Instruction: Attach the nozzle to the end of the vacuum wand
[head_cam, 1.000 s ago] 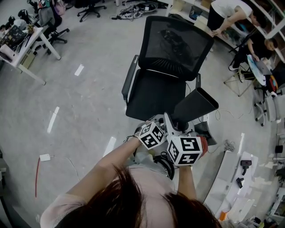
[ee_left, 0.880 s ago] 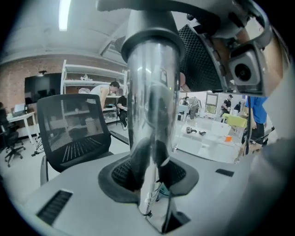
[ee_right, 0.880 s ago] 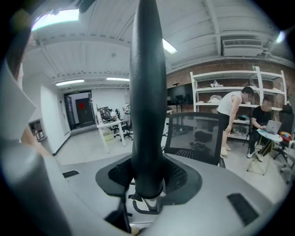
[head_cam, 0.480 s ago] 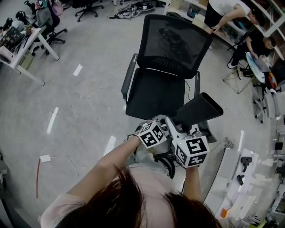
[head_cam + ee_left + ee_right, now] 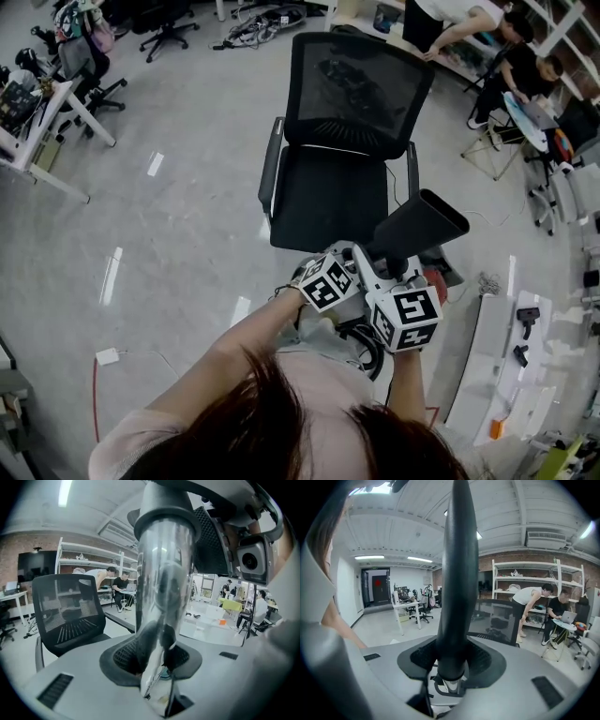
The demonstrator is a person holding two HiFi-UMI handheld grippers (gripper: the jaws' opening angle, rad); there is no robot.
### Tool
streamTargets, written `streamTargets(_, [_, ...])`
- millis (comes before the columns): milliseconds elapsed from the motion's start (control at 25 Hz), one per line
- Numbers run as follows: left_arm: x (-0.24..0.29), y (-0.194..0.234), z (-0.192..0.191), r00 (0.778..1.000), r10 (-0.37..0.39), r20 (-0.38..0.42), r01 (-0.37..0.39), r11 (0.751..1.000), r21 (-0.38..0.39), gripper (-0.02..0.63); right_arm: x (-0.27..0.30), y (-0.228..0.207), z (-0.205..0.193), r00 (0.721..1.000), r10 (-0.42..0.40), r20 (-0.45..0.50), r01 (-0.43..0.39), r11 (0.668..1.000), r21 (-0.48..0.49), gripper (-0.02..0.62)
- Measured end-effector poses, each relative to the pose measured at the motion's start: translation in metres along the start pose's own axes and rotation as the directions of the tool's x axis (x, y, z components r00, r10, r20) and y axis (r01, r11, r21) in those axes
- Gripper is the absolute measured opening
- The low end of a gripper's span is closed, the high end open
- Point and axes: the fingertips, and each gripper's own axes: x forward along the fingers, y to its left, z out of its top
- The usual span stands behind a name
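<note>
In the head view both grippers are held close together in front of the person's chest. The left gripper (image 5: 345, 265) is shut on the pale, glossy vacuum wand (image 5: 363, 270), which rises straight out of its jaws (image 5: 157, 667) as a clear shiny tube (image 5: 164, 583). The right gripper (image 5: 392, 286) is shut on the black nozzle (image 5: 419, 225), whose wide flat mouth points up and to the right. In the right gripper view the nozzle (image 5: 457, 573) stands between the jaws (image 5: 450, 670), with a silvery end at its foot. Where the two parts meet is hidden.
A black mesh office chair (image 5: 333, 187) stands right ahead of the grippers. A white table (image 5: 511, 366) with small tools is at the right. A desk and chairs (image 5: 42, 117) are far left, and people stand by shelves (image 5: 469, 37) at the back.
Both grippers have shifted a little to the right and up together. The nozzle's mouth has rolled slightly and now tips further right.
</note>
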Motion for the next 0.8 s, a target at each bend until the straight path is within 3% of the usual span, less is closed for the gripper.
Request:
streamTargets(400, [-0.018, -0.011, -0.006, 0.999, -0.053, -0.007, 0.054, 0.998, 0.019, 0.126, -0.01, 0.018, 0.003, 0.995, -0.1, 0.021, 0.098, 0.993, 0.072, 0.179])
streamTargets(800, [-0.014, -0.005, -0.005, 1.0, -0.004, -0.003, 0.004, 1.0, -0.005, 0.126, -0.034, 0.015, -0.012, 0.995, -0.088, 0.045, 0.084, 0.993, 0.084, 0.181])
